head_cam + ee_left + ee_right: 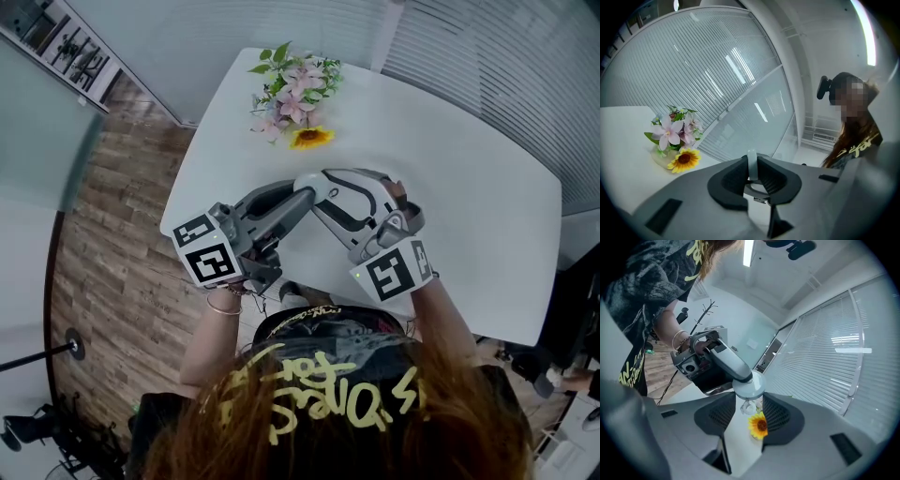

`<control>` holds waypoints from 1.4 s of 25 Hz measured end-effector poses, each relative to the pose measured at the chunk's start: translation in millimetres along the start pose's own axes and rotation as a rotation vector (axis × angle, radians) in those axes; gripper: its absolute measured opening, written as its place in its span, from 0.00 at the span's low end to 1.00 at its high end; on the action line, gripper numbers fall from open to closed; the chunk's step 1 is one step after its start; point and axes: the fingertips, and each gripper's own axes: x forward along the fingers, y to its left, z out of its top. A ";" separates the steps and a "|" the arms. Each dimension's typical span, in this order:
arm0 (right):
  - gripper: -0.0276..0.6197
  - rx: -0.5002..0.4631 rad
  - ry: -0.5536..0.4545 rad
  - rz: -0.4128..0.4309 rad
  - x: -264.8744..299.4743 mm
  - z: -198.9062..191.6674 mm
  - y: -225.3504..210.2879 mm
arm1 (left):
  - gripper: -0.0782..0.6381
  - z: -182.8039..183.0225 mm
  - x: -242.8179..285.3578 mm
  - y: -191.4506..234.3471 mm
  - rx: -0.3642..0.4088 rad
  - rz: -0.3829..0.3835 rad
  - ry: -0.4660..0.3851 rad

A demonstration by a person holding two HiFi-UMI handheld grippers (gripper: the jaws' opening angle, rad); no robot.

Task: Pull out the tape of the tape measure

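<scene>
The tape measure (pixel 751 386) is a pale round disc. My left gripper (pixel 307 190) is shut on its flat faces, and in the left gripper view the disc (pixel 751 163) shows edge-on between the dark pads (pixel 774 180). My right gripper (pixel 320 187) meets it tip to tip above the near half of the white table (pixel 469 187). In the right gripper view the right gripper (pixel 749 404) stands wide, with the disc just at its fingertips. I cannot tell whether the pads touch its rim. No pulled-out tape shows. The head view hides the disc behind the fingers.
A bunch of pink flowers (pixel 292 94) with a sunflower (pixel 310 138) lies at the table's far left edge. It is also in the left gripper view, the sunflower (pixel 684 158) nearest. Wooden floor (pixel 112 244) lies left of the table. Glass walls with blinds stand behind.
</scene>
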 end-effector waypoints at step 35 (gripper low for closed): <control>0.17 0.017 0.077 -0.083 -7.5 -28.5 -24.7 | 0.19 16.3 -3.2 -2.8 0.331 0.114 0.029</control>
